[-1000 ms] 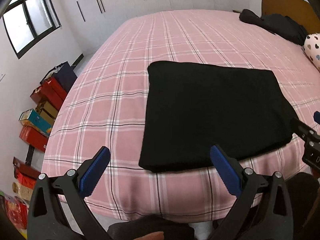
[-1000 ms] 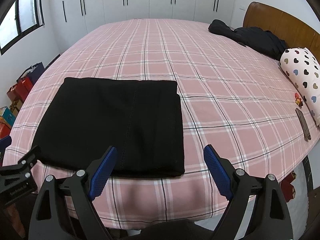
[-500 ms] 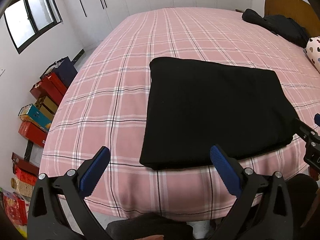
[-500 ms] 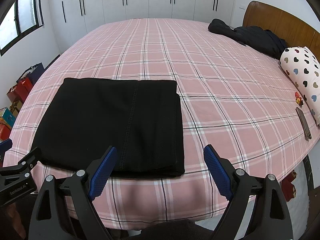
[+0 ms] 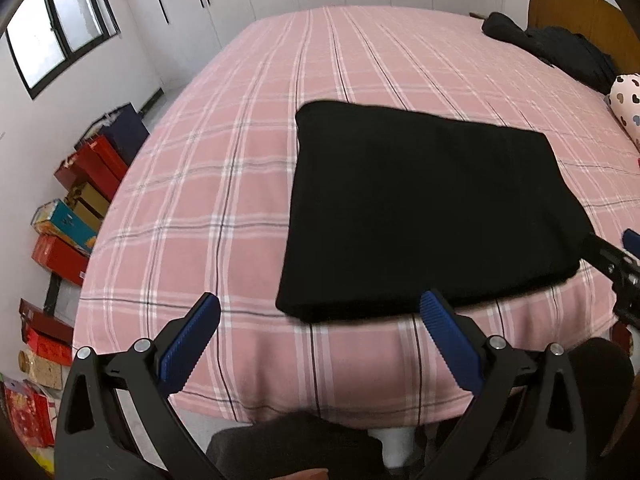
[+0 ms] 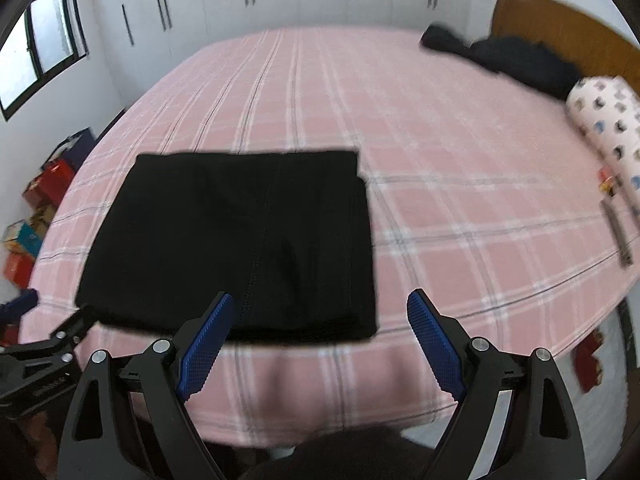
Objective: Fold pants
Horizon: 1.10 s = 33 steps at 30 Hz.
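Each black-framed tool (image 5: pixel 320 308) (image 6: pixel 320 306) carries ribbed blue pads and silver screws.

Left gripper (image 5: pixel 320 312) jaws wide apart, nothing between them; pink plaid bed (image 5: pixel 224 184) ahead of and left of the claw lies bare. Folded black pants (image 5: pixel 420 208) lie ahead-right, near corner just ahead of the right finger. Right gripper (image 6: pixel 320 312) likewise spread and empty, pants ahead-left of it; bedspread ahead-right is bare out to the heart-print pillow (image 6: pixel 604 120), a small dark flat item (image 6: pixel 618 234) and dark clothing (image 6: pixel 516 60) by the headboard (image 6: pixel 568 28). Stacked boxes (image 5: pixel 68 232) stand on the floor, far left.
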Available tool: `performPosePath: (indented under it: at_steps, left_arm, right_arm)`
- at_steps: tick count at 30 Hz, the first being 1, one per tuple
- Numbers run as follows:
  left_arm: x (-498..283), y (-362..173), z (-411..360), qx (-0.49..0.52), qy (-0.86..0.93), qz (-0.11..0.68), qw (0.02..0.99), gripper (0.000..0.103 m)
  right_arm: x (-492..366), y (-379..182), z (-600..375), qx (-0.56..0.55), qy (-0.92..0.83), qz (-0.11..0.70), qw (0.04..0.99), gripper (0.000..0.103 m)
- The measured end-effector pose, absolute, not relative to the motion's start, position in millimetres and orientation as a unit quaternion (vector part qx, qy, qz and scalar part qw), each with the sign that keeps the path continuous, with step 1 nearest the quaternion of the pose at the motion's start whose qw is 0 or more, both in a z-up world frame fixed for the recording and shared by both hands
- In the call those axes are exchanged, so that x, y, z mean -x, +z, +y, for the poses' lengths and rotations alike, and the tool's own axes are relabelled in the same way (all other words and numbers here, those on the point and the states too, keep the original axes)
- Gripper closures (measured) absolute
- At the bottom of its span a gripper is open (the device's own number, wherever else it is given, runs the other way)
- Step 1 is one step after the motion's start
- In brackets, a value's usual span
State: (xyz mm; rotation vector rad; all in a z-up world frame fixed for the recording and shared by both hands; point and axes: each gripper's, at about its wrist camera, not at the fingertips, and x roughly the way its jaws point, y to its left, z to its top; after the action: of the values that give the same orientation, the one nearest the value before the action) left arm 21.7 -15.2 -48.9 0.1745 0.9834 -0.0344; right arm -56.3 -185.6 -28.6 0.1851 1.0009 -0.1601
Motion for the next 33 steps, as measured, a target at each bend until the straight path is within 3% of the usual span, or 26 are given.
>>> performPosePath:
  at_steps: [5,11,15,16,18,19,20,23,27,33]
  left_arm:
    - [-48,-53,1,-0.053,-0.041,0.503,0.861,0.005]
    - [-114,-95,40,0.075,-0.081,0.589,0.800,0.005]
    - [-138,-123,39,0.093,-0.101,0.623,0.770,0.005]
    - [-140,-123,34,0.084,-0.106,0.621,0.772,0.005]
    - [-141,-121,26,0.073,-0.112,0.616,0.776,0.006]
    - [-140,-119,22,0.074,-0.121,0.612,0.778,0.012]
    - [-139,-115,21,0.086,-0.137,0.609,0.776,0.039]
    - [-134,-97,15,0.083,-0.130,0.600,0.785,0.065]
    - [-133,-57,13,0.088,-0.142,0.573,0.802,0.073]
    - [-155,44,2,0.072,-0.183,0.492,0.848,0.073]
  right_arm:
    - [12,-40,-235,-0.160,-0.063,0.528,0.832,0.017]
    - [-38,-101,-244,-0.186,0.019,0.613,0.768,0.017]
    - [-42,-121,-246,-0.240,0.047,0.604,0.759,0.013]
    - [-42,-122,-249,-0.255,0.057,0.596,0.759,0.016]
    - [-42,-120,-248,-0.259,0.075,0.589,0.762,0.033]
    - [-40,-116,-246,-0.261,0.085,0.581,0.766,0.051]
    - [-38,-109,-245,-0.256,0.082,0.576,0.772,0.060]
    - [-31,-87,-237,-0.243,0.078,0.558,0.790,0.068]
    - [-30,-36,-220,-0.216,0.082,0.516,0.825,0.070]
    - [-68,69,-214,-0.160,0.108,0.428,0.883,0.070]
